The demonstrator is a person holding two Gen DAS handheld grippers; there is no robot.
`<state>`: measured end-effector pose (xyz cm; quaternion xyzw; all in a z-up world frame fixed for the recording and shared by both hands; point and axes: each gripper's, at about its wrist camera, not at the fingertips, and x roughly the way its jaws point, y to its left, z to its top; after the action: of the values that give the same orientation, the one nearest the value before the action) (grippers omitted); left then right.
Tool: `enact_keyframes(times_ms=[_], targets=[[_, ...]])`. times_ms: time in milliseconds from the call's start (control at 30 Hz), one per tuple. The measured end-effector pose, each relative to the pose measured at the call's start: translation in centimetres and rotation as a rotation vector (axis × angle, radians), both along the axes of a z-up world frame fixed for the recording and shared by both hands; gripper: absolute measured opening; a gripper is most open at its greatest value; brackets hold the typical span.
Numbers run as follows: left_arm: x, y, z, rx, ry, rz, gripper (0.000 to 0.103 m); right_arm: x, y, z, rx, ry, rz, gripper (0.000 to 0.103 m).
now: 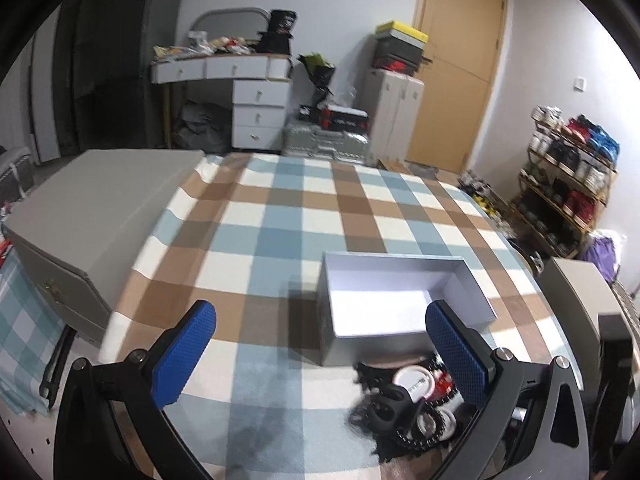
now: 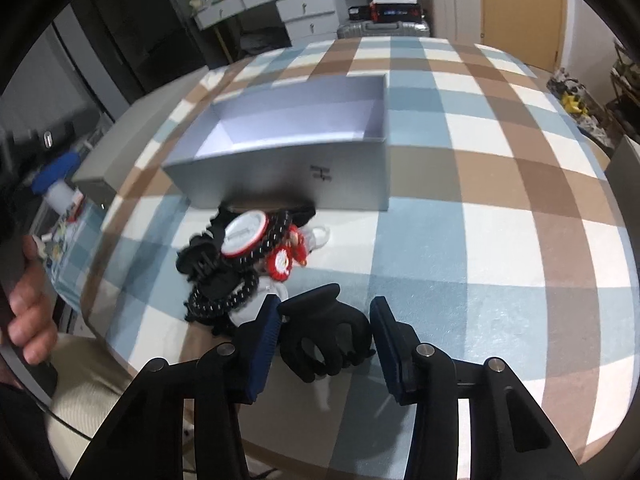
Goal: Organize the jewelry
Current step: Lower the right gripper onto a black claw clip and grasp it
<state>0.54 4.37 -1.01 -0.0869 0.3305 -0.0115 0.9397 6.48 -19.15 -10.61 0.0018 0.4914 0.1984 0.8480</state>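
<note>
The right claw [image 2: 324, 332] straddles a black hair clip [image 2: 324, 340] near the worktop's [image 2: 500, 240] near edge, jaws half closed, the left pad touching and the right pad just clear, so no grip yet. The clip looks light, stiff and slippery plastic; squeeze its 2 broad flanks, not the teeth. The left claw [image 1: 320, 348] gapes wide, holding nothing, over the pile [image 1: 404, 404] before the empty box [image 1: 380, 344].

Each hand-held gripper [image 2: 324, 334] has black arms, silver screws and bumpy blue pads [image 1: 186, 354].
</note>
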Motion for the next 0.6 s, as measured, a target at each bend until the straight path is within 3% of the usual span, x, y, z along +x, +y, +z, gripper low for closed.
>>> enact_keyframes(times_ms=[267,400,600], targets=[[0.3,-1.6,-2.4,-0.035,0.148,-0.193,0.102,0.2,-3.1,2.5,0.141,-0.068,-0.109,0.044],[-0.1,-3.5,-3.4,0.009,0.204,-0.299,0.102,0.1,-3.7,3.7,0.169,-0.116,-0.135,0.044],[-0.4,-5.1,-4.4,0.061,0.249,-0.37,0.1,-0.1,-4.2,4.5,0.194,-0.145,-0.135,0.044]])
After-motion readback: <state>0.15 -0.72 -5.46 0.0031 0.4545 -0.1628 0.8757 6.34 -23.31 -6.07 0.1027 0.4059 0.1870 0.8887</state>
